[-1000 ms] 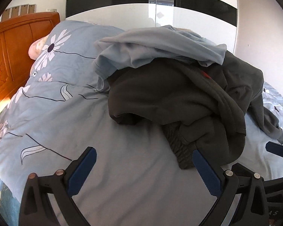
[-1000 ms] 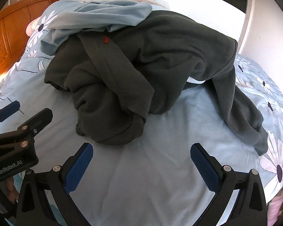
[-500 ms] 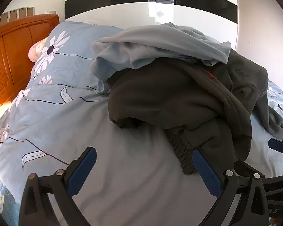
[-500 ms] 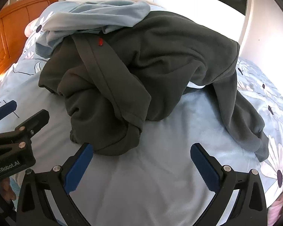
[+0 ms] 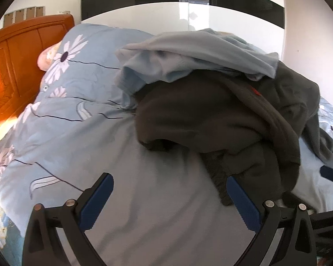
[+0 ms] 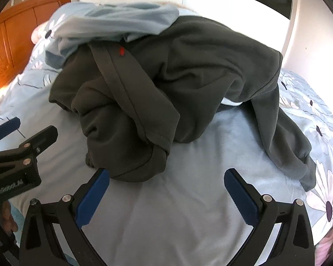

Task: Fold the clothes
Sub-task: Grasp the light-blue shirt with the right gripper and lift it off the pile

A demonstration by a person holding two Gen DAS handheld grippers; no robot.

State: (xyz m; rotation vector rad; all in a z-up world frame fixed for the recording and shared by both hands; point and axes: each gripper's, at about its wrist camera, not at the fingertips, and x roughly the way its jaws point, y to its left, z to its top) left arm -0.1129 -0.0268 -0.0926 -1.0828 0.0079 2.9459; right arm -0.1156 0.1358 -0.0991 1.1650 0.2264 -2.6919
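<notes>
A crumpled dark grey sweatshirt lies in a heap on the bed, with a pale blue garment draped over its far side. Both also show in the right wrist view, the dark grey sweatshirt and the pale blue garment. My left gripper is open and empty over the sheet, its right finger by the heap's near edge. My right gripper is open and empty, its left finger at the heap's lower edge. A sleeve trails to the right.
The bed has a pale blue floral cover. An orange wooden headboard stands at the left. A white wall with a dark band is behind. The left gripper's body shows at the left of the right wrist view.
Both grippers have moved closer to the clothes heap, which now fills more of each view. Both stay open and empty. The clothes have not moved.
</notes>
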